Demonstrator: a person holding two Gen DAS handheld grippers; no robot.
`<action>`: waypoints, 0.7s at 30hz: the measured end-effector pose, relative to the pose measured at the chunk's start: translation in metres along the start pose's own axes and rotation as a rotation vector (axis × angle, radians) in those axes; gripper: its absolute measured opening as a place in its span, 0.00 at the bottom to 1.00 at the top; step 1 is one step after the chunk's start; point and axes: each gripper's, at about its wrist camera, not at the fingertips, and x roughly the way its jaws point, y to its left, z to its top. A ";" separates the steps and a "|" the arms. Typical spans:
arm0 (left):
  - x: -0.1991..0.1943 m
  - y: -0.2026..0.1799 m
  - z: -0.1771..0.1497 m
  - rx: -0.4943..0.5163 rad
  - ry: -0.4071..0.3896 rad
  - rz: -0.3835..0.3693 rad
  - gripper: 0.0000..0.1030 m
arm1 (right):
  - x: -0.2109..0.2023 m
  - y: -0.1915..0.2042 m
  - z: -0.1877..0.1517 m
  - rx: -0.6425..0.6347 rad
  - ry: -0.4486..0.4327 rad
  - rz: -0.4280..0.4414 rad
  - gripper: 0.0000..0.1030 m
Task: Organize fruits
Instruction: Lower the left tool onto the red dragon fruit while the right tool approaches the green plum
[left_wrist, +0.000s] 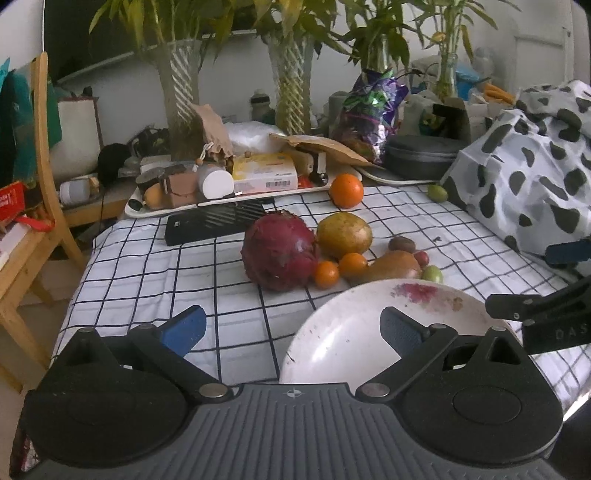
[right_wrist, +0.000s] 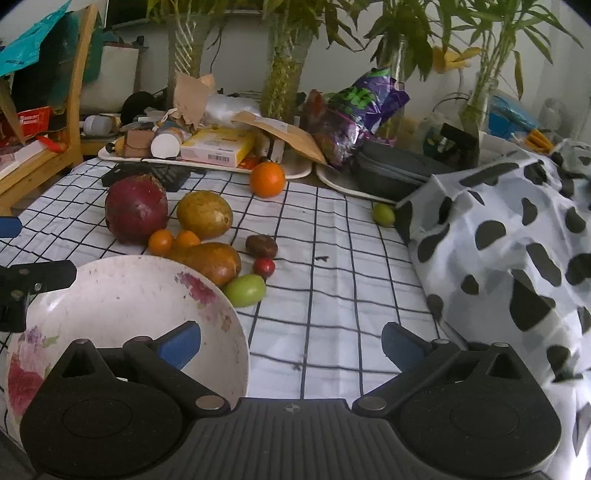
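Checked cloth covers the desk. From the left: a dark red fruit, a yellow-brown fruit just beside it, two small orange fruits in front, then a brown pear-shaped fruit touching the white floral bowl. A green fruit lies just right of the bowl. Farther back sits an orange. Both the left tool and right tool hover with fingers apart, holding nothing.

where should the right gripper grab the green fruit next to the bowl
Grip the green fruit across its short middle, coming from above on the right. It lies lengthwise, with the brown fruit and the bowl crowding its left.
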 end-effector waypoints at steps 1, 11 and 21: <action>0.002 0.002 0.002 -0.007 0.002 -0.005 0.99 | 0.002 0.000 0.001 -0.005 -0.003 0.004 1.00; 0.031 0.026 0.017 -0.095 0.028 -0.050 0.99 | 0.032 -0.008 0.021 0.026 0.048 0.037 1.00; 0.062 0.035 0.031 -0.150 0.054 -0.093 0.99 | 0.050 -0.009 0.040 0.010 0.040 0.100 1.00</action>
